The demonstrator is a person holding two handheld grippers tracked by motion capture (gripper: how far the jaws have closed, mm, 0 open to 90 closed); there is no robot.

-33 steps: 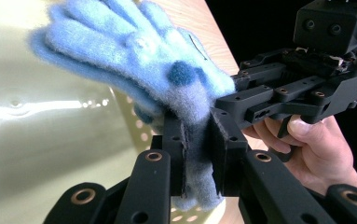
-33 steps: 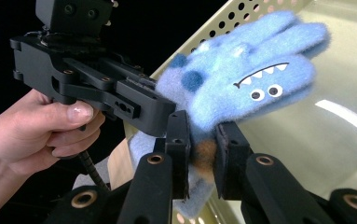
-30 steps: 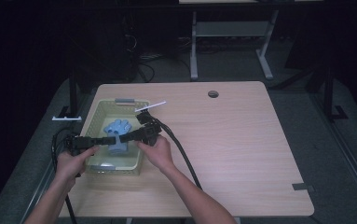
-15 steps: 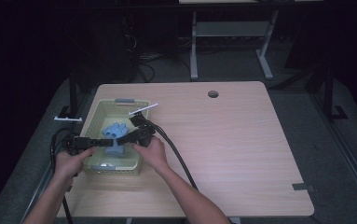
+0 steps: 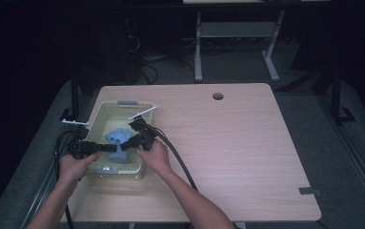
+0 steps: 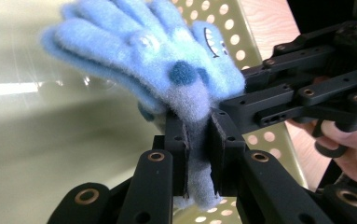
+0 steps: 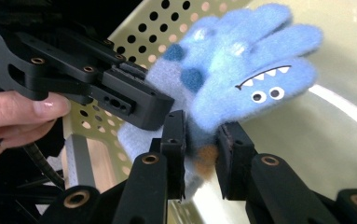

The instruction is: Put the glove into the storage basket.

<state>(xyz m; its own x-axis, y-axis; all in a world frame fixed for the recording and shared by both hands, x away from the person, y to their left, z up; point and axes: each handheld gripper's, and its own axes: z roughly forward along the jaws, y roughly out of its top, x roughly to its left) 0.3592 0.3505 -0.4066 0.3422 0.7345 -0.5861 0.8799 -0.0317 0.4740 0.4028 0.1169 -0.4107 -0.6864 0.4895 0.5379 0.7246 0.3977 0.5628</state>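
Gripping the cuff of a fuzzy light-blue knitted glove (image 6: 167,70) with a toothy monster face, the left gripper (image 6: 197,154) has its black fingers (image 6: 176,140) clamped together on the grey-blue wrist band. The right gripper (image 7: 202,154) is clamped on the same glove (image 7: 241,74) from the other side, its fingers (image 7: 234,144) pressed into the fabric just below the palm. In the high view both grippers, left (image 5: 111,149) and right (image 5: 125,145), meet over a pale yellow-green perforated plastic basket (image 5: 105,112), and the glove (image 5: 117,138) hangs between them above the basket's inside. The basket stands at the left part of the light wooden surface (image 5: 247,143). A person's hands (image 5: 154,157) hold the grippers, and black cables (image 5: 180,164) trail back toward the near edge.
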